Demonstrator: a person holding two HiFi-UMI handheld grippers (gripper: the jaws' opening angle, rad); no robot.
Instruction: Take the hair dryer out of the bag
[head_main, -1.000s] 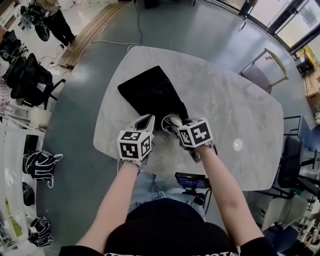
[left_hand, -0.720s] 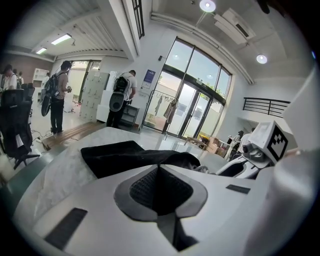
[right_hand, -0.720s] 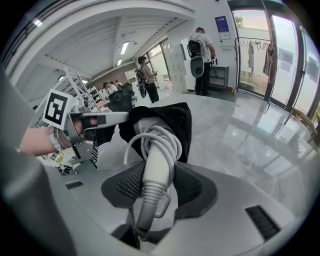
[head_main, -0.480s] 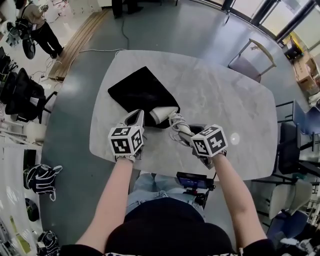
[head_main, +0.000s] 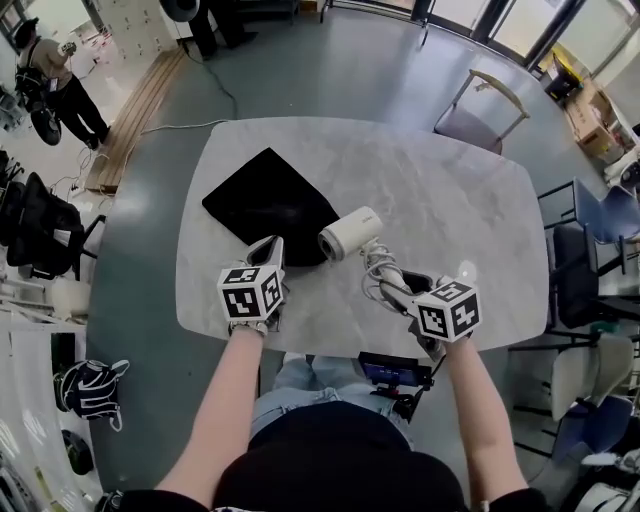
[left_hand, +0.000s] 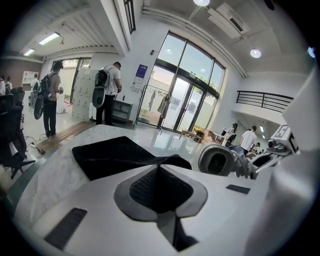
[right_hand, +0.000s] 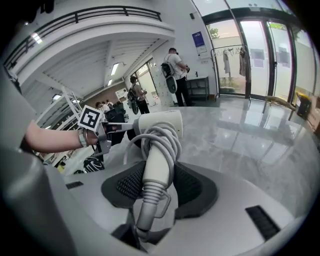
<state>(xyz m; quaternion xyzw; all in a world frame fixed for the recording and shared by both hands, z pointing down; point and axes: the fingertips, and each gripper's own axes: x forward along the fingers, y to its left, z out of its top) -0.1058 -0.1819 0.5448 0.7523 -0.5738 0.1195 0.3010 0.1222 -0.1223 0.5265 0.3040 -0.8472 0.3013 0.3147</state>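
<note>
The white hair dryer (head_main: 350, 233) is clear of the black bag (head_main: 265, 205) and hangs above the marble table (head_main: 450, 190), just right of the bag's mouth. My right gripper (head_main: 395, 290) is shut on its handle (right_hand: 157, 165), which has the cord wound around it; the barrel points away toward the bag. My left gripper (head_main: 268, 248) is shut on the near edge of the bag (left_hand: 115, 155), which lies flat on the table. In the left gripper view the dryer's round nozzle (left_hand: 217, 160) shows at the right.
A black device on a stand (head_main: 390, 368) sits at the table's near edge, between my arms. A grey chair (head_main: 480, 120) stands at the far right, dark office chairs (head_main: 35, 225) at the left. People (head_main: 60, 75) stand far left.
The right gripper has drawn the hair dryer out of the bag's mouth, moving right and up. The left gripper has stayed put on the bag's edge.
</note>
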